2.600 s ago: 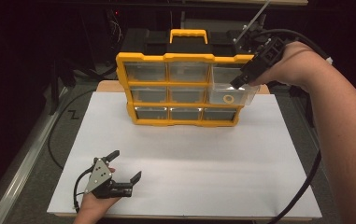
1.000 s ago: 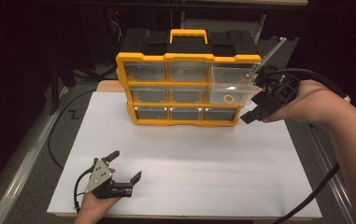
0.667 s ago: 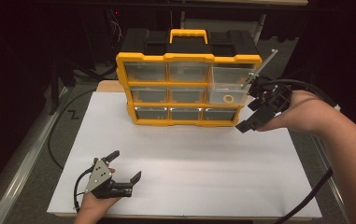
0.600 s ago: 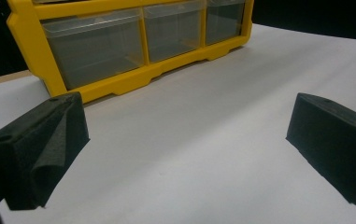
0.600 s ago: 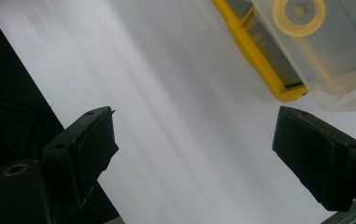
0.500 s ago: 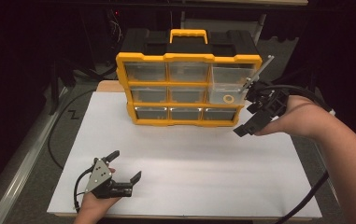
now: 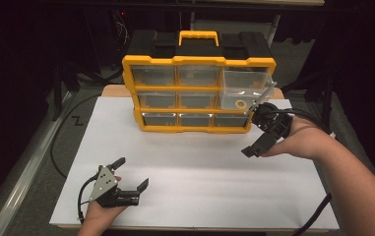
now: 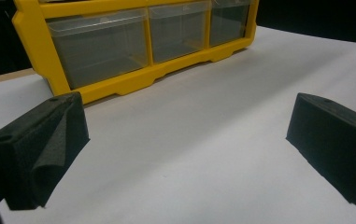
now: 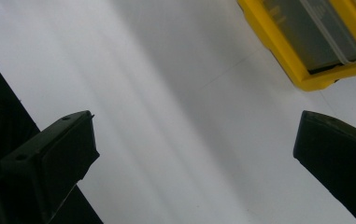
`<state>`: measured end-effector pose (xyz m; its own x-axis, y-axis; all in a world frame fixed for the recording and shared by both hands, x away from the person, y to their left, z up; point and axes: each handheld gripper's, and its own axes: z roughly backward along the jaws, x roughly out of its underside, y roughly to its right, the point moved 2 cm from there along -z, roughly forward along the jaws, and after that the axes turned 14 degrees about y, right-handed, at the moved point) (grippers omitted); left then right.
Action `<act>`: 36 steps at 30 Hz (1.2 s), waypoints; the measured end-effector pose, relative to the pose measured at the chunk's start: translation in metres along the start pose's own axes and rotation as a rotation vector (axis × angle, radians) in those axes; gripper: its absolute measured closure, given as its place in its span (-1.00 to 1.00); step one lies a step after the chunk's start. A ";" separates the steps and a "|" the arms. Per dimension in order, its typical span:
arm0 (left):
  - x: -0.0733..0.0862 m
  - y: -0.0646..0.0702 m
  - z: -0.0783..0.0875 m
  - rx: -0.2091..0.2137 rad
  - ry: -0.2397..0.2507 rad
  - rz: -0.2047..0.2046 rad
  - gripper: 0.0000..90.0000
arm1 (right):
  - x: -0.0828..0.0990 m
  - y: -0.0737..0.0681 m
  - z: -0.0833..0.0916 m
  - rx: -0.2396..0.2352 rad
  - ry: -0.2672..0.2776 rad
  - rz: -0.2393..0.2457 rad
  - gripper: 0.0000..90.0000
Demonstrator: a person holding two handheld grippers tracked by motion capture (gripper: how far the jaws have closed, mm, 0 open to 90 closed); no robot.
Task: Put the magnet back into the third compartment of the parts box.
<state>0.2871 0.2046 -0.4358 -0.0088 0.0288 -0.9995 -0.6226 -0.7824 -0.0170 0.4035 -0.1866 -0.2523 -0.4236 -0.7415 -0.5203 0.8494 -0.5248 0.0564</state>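
High view: yellow organizer [image 7: 195, 93] stands at the far edge of the white board [image 7: 195, 191]. Its top-right drawer [image 7: 246, 88] is pulled out, with a small yellow ring [image 7: 241, 104] lying inside. Right gripper [image 7: 260, 129] sits just right of the organizer's lower right corner, jaws wide and just opened, empty. Left gripper [image 7: 131, 173] rests near the left front, well apart, jaws wide, empty.

Left gripper view: bottom-row drawers [image 8: 166, 37] shut, bare board between both pads.

Right gripper view: tilted; board below, organizer corner [image 9: 316, 70] at upper right, nothing between the pads.

Judgement: ring is already placed; drawer is left to push shut. The open drawer and ring can be seen from the high view.
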 end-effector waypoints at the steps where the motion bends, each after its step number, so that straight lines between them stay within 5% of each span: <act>1: 0.000 0.000 0.000 0.000 0.000 0.000 -1.00 | 0.002 0.000 -0.003 0.000 -0.004 -0.004 -0.98; 36: 0.002 0.001 0.000 0.001 -0.020 -0.010 -1.00 | 0.054 -0.008 -0.099 -0.017 -0.024 -0.009 -0.98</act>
<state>0.2861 0.2036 -0.4375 -0.0186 0.0493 -0.9986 -0.6232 -0.7816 -0.0270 0.4049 -0.1810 -0.3653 -0.4384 -0.7466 -0.5004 0.8507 -0.5244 0.0371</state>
